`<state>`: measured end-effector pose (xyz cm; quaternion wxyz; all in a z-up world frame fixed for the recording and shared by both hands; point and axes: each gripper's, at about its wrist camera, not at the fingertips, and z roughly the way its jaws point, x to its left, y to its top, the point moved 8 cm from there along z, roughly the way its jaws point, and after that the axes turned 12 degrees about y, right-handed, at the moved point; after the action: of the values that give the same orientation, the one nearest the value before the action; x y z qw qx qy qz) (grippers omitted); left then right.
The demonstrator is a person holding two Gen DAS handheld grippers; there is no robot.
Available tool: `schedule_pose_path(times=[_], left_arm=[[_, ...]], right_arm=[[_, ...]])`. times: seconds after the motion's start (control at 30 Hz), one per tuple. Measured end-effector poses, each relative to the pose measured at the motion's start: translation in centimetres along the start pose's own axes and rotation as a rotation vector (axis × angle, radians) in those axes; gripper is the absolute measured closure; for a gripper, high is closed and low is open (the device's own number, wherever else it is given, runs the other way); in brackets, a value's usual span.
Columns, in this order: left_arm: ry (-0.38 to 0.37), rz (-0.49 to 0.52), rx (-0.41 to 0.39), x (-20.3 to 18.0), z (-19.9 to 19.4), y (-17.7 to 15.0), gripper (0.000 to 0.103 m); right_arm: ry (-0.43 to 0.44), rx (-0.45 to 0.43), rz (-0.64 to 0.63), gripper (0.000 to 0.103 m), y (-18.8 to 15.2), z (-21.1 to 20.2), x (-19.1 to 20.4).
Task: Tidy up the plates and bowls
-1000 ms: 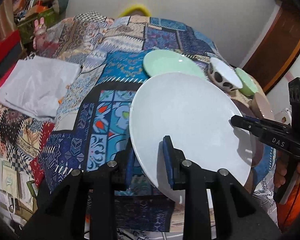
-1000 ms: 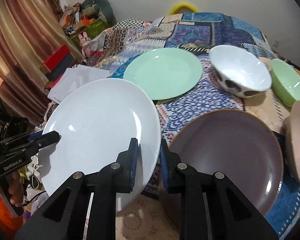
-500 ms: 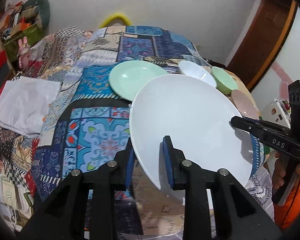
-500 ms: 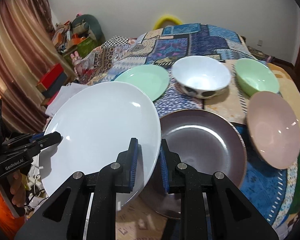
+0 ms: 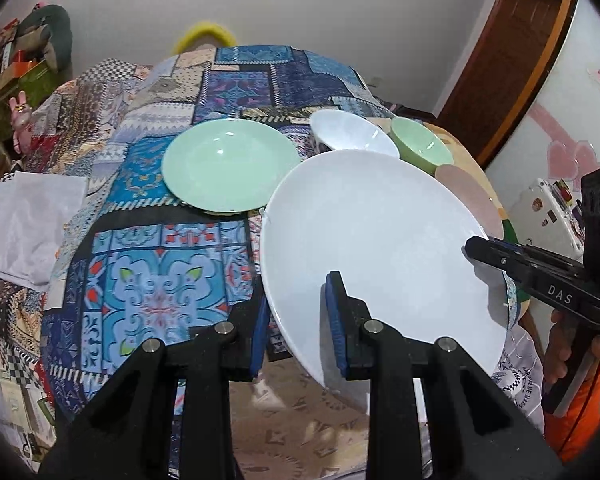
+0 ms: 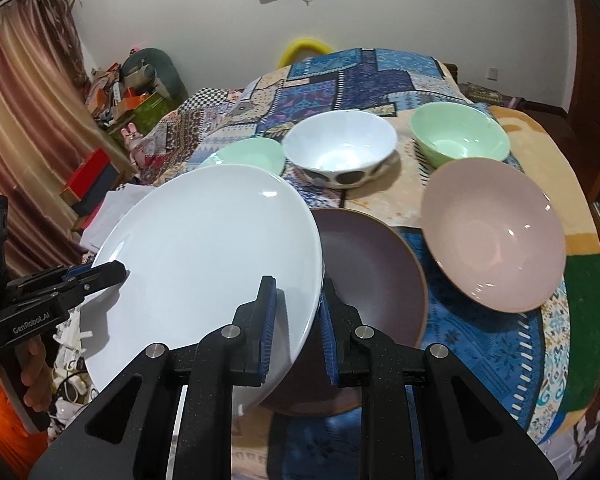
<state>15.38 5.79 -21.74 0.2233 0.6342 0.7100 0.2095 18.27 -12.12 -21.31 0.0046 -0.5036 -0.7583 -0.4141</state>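
Left claw (image 5: 296, 320): clenched on the near-left rim of the white plate (image 5: 372, 248), one pad above the rim and one below.
Right claw (image 6: 296, 324): clenched on the opposite rim of the same plate, rim pinched between the blue pads.
White plate: large, plain and glossy, carried between both claws, off the surface and tilted, with its right edge hanging over the brown plate (image 6: 376, 276).
Brown plate: matte, dark, with a thin lighter rim; it lies flat on the bed's patterned blanket (image 5: 148, 280), just beyond the right claw and partly hidden by the white plate.
Pink bowl (image 6: 496, 236): wide and shallow, leaning toward the camera, just right of the brown plate.
Green plate (image 5: 228, 168): pale mint, lying alone on the blanket past the white plate.
White bowl (image 6: 340, 152): dark spots on its outer wall, upright, beside the green bowl (image 6: 460, 140) at the far end.
Done: nothing is stacked yet; every dish but the white plate lies singly.
Left: probably setting the white plate on another plate, adding the third plate, then nesting the three bowls.
Judgement: early in the task, first plate in transit.
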Motion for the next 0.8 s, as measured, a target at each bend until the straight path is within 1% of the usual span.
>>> schedule_pose_path(times=[0.37, 0.57, 0.8], left_arm=[[-0.016, 0.045, 0.055, -2.9, 3.5, 0.2, 0.076], [-0.027, 0.056, 0.086, -3.8, 5.1, -0.1, 0.076], [-0.021, 0.062, 0.123, -4.2, 7.1, -0.3, 0.076]], right_arm=[[-0.017, 0.019, 0.069, 0.084, -1.3, 0.0, -3.6], [-0.021, 0.037, 0.095, 0.084, -2.0, 0.3, -4.8], [-0.017, 0.061, 0.123, 0.084, -2.6, 1.1, -5.9]])
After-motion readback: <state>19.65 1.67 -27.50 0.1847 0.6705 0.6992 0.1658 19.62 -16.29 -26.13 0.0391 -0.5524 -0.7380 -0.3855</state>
